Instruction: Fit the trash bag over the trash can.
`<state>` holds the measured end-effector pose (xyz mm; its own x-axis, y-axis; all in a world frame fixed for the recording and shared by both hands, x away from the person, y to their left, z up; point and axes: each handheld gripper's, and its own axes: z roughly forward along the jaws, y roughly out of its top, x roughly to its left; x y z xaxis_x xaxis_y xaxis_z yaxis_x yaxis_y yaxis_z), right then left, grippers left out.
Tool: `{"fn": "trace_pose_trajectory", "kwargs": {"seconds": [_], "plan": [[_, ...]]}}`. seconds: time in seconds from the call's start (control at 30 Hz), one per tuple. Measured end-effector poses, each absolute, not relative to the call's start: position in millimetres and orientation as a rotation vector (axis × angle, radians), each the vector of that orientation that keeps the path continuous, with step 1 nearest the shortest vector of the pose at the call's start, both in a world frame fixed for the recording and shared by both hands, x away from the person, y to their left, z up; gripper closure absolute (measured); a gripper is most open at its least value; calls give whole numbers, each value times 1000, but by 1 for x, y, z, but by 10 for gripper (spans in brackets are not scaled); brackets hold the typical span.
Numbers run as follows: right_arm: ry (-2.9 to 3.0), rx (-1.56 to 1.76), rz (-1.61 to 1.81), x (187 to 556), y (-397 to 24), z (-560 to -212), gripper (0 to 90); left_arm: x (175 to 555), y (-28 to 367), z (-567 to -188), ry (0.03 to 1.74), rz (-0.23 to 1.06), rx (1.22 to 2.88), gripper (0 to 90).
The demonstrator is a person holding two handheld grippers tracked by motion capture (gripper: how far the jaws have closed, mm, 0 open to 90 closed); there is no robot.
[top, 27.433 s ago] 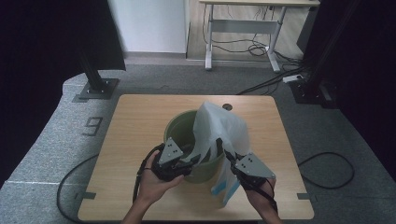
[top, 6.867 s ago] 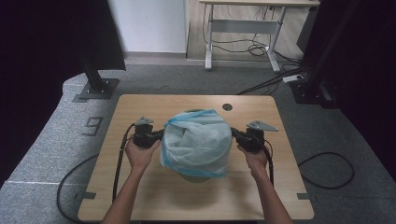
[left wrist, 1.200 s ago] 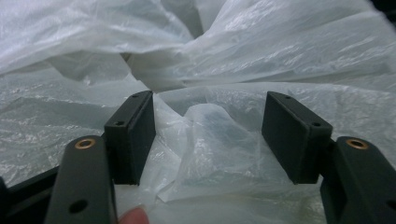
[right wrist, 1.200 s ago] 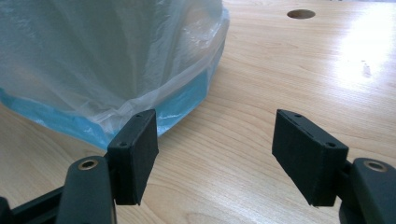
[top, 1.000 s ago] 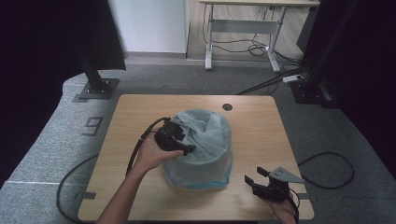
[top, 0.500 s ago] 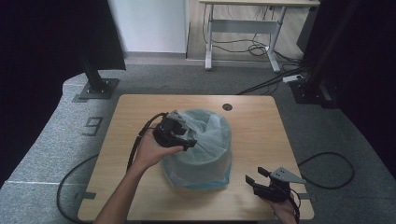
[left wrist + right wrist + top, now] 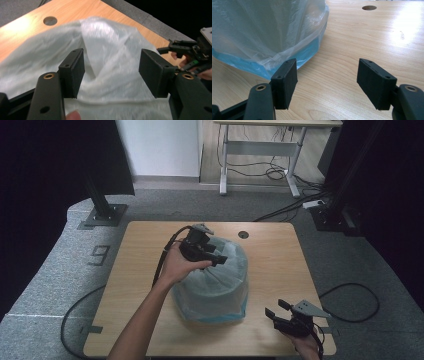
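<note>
Translucent pale-blue plastic bag [image 7: 212, 282] draped over mound at centre of light wooden bench [image 7: 135, 270]. Left gripper [image 7: 111, 72] above bag top, fingers wide apart, gripping nothing. Right gripper [image 7: 327, 77] near bench front-right corner, fingers spread, empty.

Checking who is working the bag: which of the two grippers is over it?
The left gripper, open above the bag. The right gripper sits open, low near the table's front corner, beside the bag.

Black hand-held gripper [image 7: 223, 260]; brass screws; trailing cable
</note>
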<state>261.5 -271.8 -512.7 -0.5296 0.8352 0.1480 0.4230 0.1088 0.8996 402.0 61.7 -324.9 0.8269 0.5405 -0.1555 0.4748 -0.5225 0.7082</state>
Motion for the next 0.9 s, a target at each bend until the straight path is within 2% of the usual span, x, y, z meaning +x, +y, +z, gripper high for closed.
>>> {"fn": "trace_pose_trajectory", "kwargs": {"seconds": [0.23,0.47,0.67,0.9], "plan": [[1975,1233,1406,260,-274,-511,320,419,36,-326,724,122,2251,374],[1978,1225,1405,260,-275,-512,320,441,20,-345,780,117,2324,387],[1968,1232,1409,260,-277,-511,321,437,3,-356,749,173,2433,399],[1975,1226,1406,259,-276,-511,321,438,-1,-368,763,126,2475,388]]}}
